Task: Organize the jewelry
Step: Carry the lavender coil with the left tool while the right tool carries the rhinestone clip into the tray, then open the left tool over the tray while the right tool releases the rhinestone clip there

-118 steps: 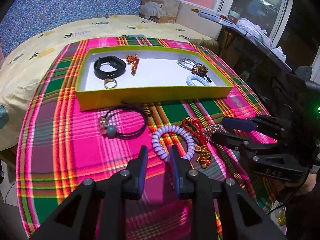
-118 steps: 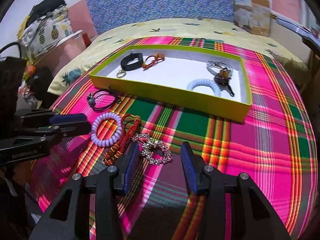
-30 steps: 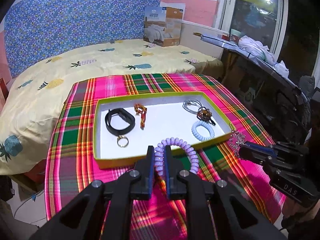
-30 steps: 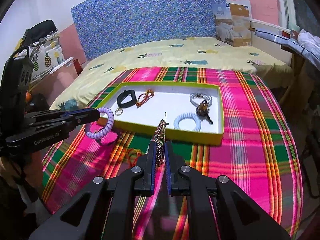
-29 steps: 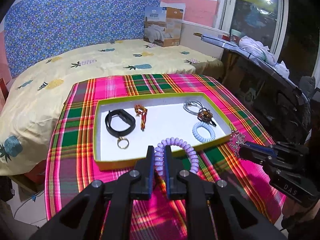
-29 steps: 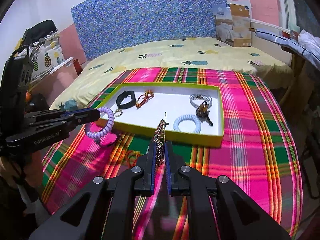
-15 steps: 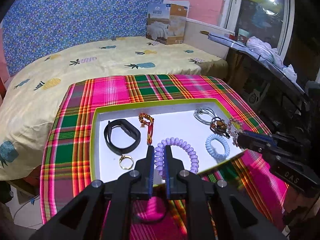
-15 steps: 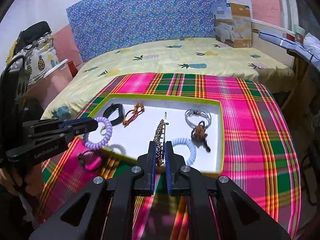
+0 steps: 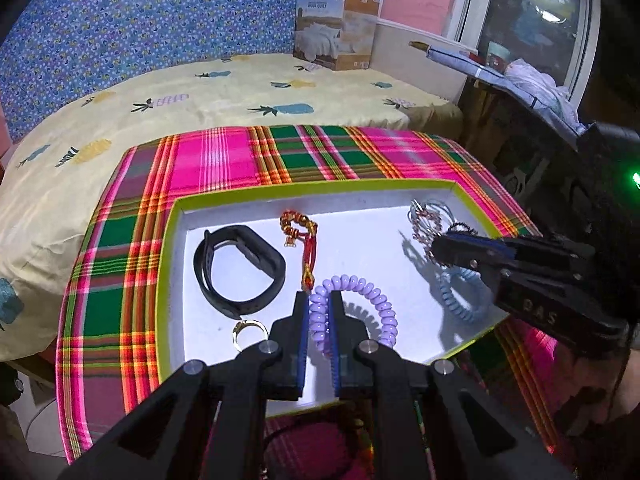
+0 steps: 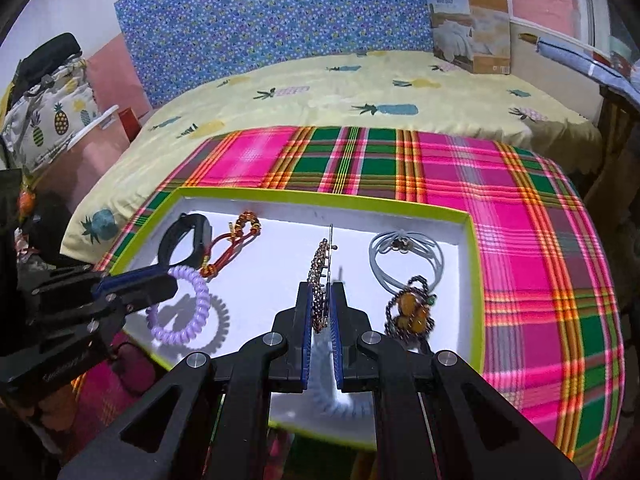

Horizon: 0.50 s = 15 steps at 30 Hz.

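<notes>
A yellow-green tray (image 9: pixel 170 248) with a white floor lies on the plaid cloth. My left gripper (image 9: pixel 319 300) is shut on a purple coil bracelet (image 9: pixel 372 302) and holds it over the tray's near middle; it also shows in the right wrist view (image 10: pixel 192 292). My right gripper (image 10: pixel 319 292) is shut on a beaded rhinestone bracelet (image 10: pixel 318 268), held on edge above the tray's middle; it also shows in the left wrist view (image 9: pixel 422 224).
In the tray lie a black band (image 9: pixel 236 268), a gold ring (image 9: pixel 250 330), a red-and-gold charm (image 9: pixel 302 236), a blue coil bracelet (image 9: pixel 460 300), a grey cord (image 10: pixel 404 256) and an amber pendant (image 10: pixel 412 312). A bed (image 9: pixel 240 92) lies behind.
Both grippers have moved forward from the cloth in front of the tray to above its white floor, each carrying its bracelet. Both stay shut.
</notes>
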### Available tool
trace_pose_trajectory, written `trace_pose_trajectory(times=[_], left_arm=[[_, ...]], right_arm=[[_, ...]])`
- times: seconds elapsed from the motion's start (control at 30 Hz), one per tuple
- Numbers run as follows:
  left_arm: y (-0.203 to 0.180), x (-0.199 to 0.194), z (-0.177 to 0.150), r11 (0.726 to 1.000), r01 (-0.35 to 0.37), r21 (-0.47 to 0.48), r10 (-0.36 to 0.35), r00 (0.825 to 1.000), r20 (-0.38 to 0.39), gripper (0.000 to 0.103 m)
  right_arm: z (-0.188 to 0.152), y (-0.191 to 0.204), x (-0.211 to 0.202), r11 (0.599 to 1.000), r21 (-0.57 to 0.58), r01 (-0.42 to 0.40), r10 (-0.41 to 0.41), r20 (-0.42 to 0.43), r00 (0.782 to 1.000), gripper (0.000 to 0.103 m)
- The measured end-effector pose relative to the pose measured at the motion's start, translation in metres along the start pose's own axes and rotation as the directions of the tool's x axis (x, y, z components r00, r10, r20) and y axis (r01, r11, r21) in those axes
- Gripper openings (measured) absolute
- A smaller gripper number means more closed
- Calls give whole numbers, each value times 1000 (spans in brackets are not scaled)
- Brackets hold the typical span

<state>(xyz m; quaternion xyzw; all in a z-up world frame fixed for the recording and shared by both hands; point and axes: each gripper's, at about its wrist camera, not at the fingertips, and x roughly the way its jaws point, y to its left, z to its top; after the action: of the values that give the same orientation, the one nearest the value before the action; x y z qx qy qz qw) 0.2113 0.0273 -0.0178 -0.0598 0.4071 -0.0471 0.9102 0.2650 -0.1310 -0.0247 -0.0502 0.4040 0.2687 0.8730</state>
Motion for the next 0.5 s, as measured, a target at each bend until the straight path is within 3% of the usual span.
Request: trace_pose_trajectory(times=[0.5], left_arm=[[-1,14,-1,1000,3,9,-3,999,-32,10]], right_arm=[[6,-12,23,999,32,-4,6,-41,999,9]])
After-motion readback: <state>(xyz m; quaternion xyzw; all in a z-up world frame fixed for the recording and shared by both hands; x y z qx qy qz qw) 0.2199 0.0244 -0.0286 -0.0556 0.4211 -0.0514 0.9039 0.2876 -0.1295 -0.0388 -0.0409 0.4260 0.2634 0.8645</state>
